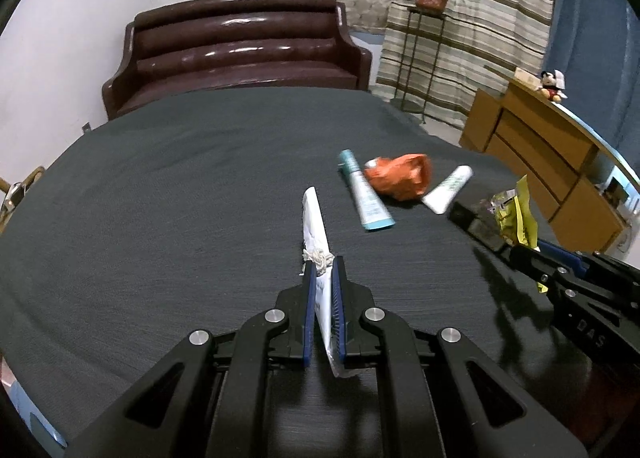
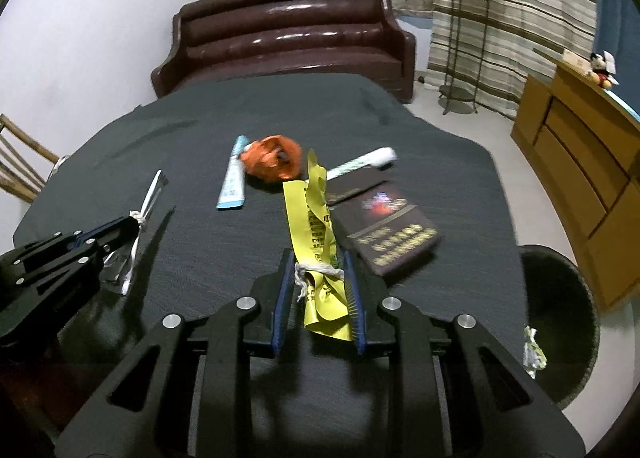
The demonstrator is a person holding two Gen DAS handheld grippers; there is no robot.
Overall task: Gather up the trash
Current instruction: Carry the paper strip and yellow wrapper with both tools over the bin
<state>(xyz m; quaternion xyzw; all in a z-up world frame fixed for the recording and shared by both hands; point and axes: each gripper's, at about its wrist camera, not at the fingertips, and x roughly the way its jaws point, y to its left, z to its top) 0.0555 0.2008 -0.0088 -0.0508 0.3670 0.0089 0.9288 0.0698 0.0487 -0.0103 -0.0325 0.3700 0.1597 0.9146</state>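
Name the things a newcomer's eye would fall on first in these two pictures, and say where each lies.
The yellow wrapper stands clamped in the right gripper, near the front. The white wrapper is pinched in the left gripper. Beyond them, a crumpled orange bag lies mid-table between two tubes.

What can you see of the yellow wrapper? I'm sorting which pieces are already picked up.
The yellow wrapper is a long, crinkled strip, seemingly thin plastic film, printed with dark text. White string is knotted around its middle. It stands roughly upright, lifted off the dark tablecloth, pinched between the blue pads of the right gripper, its top end curling over in front of the dark booklet.
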